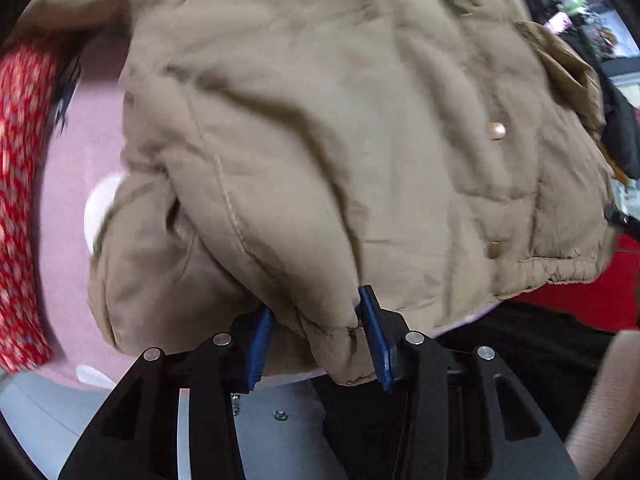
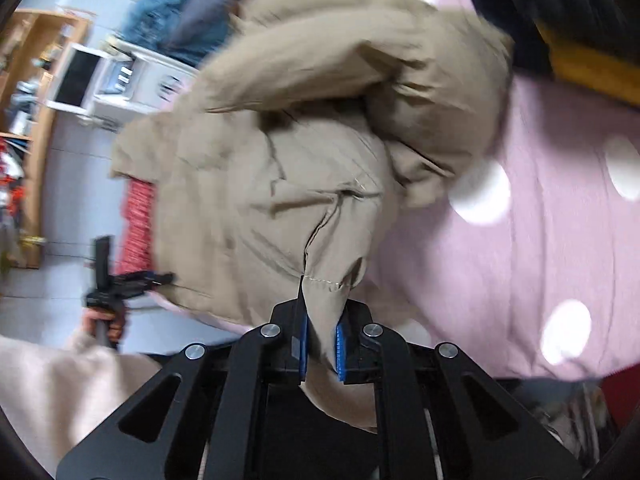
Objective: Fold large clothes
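Your left gripper (image 1: 320,336) points steeply down with its blue fingers (image 1: 260,348) about half apart, clamped on a thick padded fold at the near edge of the tan jacket (image 1: 340,120). Both pads press into the cloth.

Your right gripper (image 2: 322,350) has its fingers (image 2: 343,354) almost together, pinching a thin stitched corner of the same jacket; the cloth runs between the pads and hangs down behind them.

The jacket lies bunched and crumpled on a pink cover with white dots (image 2: 540,220), one part doubled over the rest. Two metal snaps (image 1: 497,131) show on its front in the left wrist view.

A red patterned cloth (image 1: 20,200) lies at the cover's far left edge. In the right wrist view your other hand (image 2: 106,320) in a pale sleeve (image 2: 48,384) grips the left tool's handle. Both views are motion-blurred.
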`<state>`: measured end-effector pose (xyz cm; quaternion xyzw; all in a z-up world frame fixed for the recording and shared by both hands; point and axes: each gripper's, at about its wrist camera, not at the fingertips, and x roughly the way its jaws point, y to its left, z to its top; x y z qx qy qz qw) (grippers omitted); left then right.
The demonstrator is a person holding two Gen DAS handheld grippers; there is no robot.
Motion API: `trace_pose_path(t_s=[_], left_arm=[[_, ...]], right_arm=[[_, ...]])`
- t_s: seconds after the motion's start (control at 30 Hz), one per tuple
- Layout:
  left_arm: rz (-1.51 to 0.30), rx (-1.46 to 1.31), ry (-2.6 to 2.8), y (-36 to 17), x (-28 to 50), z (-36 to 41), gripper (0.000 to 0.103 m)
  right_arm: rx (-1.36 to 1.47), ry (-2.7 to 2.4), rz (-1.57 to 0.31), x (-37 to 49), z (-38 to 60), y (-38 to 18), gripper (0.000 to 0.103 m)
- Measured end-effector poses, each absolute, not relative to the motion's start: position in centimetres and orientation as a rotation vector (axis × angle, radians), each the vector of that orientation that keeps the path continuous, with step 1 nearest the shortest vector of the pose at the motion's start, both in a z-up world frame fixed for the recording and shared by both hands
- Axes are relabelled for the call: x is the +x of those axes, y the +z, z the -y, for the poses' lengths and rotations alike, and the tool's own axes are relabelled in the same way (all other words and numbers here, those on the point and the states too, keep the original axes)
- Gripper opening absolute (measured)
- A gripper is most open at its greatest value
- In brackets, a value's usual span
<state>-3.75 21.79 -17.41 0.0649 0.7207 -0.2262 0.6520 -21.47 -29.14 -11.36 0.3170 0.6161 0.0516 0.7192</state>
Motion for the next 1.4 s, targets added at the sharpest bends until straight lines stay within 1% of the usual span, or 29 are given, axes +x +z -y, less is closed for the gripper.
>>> trace_pose_path(t_s=[0.1, 0.17, 0.23, 0.37, 0.43, 0.47, 0.5, 0.53, 0.6, 0.63, 0.67, 0.7, 0.73, 0.77, 0.8, 0.9, 1.0, 1.07, 1.17, 1.27, 1.33, 1.4], left_arm=[[-1.668, 0.071, -0.469, -19.0, -3.5, -24.3, 0.042], [-1.673, 0.052, -0.450, -19.1, -3.2, -25.5, 0.042], [-1.657, 0.084, -0.433, -18.7, -2.9, -25.9, 0.042], [-1.626, 0.173, -0.408, -18.6, -3.1, -25.6, 0.044], [-1.604, 0.225, -0.377, -19.0, -3.4, -25.0, 0.051], [-1.586, 0.276, -0.345, -19.2, -3.3, -23.8, 0.063], [-1.563, 0.328, -0.310, -19.7, -4.7, -21.8, 0.072], [-1.521, 0.411, -0.267, -19.5, -6.0, -19.8, 0.074], [-1.460, 0.500, -0.261, -18.2, -7.3, -17.8, 0.073], [-1.407, 0.540, -0.275, -16.9, -8.2, -16.6, 0.073], [-1.359, 0.557, -0.289, -15.6, -8.9, -15.7, 0.075], [-1.325, 0.553, -0.293, -14.4, -9.3, -15.2, 0.083], [-1.298, 0.537, -0.291, -13.1, -9.2, -15.1, 0.086], [-1.275, 0.510, -0.286, -11.5, -8.2, -15.2, 0.089], [-1.258, 0.475, -0.286, -10.5, -8.2, -15.0, 0.091], [-1.253, 0.390, -0.287, -9.0, -5.7, -13.5, 0.093], [-1.261, 0.332, -0.291, -9.4, -3.7, -12.2, 0.093], [-1.257, 0.304, -0.303, -10.0, -2.9, -12.0, 0.093], [-1.228, 0.279, -0.352, -9.4, -2.9, -9.5, 0.093], [-1.210, 0.293, -0.403, -9.4, -3.5, -7.2, 0.093], [-1.213, 0.295, -0.423, -9.7, -3.8, -6.3, 0.093], [-1.224, 0.299, -0.430, -10.0, -4.0, -5.8, 0.093]], right_arm=[[0.705, 0.097, -1.405, -20.8, 27.2, -13.8, 0.011], [0.573, 0.102, -1.466, -20.3, 25.9, -14.7, 0.012], [0.471, 0.125, -1.516, -20.3, 24.2, -15.3, 0.013], [0.466, 0.151, -1.563, -20.3, 23.3, -16.0, 0.015], [0.448, 0.129, -1.586, -20.6, 23.6, -17.1, 0.016], [0.410, 0.121, -1.589, -20.6, 23.3, -17.7, 0.017], [0.366, 0.115, -1.597, -20.7, 23.1, -18.2, 0.020], [0.340, 0.110, -1.603, -21.3, 23.2, -18.6, 0.024], [0.308, 0.094, -1.614, -21.0, 22.8, -18.0, 0.027], [0.289, 0.082, -1.616, -20.8, 22.8, -17.0, 0.032], [0.263, 0.070, -1.612, -20.7, 22.8, -16.2, 0.036], [0.223, 0.054, -1.598, -20.6, 22.9, -15.2, 0.048], [0.183, 0.036, -1.576, -20.5, 23.0, -14.1, 0.063], [0.141, 0.012, -1.539, -20.4, 23.2, -12.7, 0.067], [0.117, -0.011, -1.499, -20.3, 23.6, -11.4, 0.069], [0.135, -0.053, -1.427, -19.2, 24.9, -9.3, 0.069], [0.112, -0.102, -1.333, -16.5, 25.5, -7.9, 0.069], [0.003, -0.135, -1.287, -14.6, 24.0, -7.5, 0.069], [-0.265, -0.169, -1.217, -12.1, 21.2, -8.5, 0.070], [-0.584, -0.155, -1.178, -10.2, 17.9, -11.0, 0.071], [-0.718, -0.112, -1.177, -9.2, 16.3, -13.2, 0.071], [-0.780, -0.132, -1.136, -8.6, 15.9, -14.0, 0.071]])
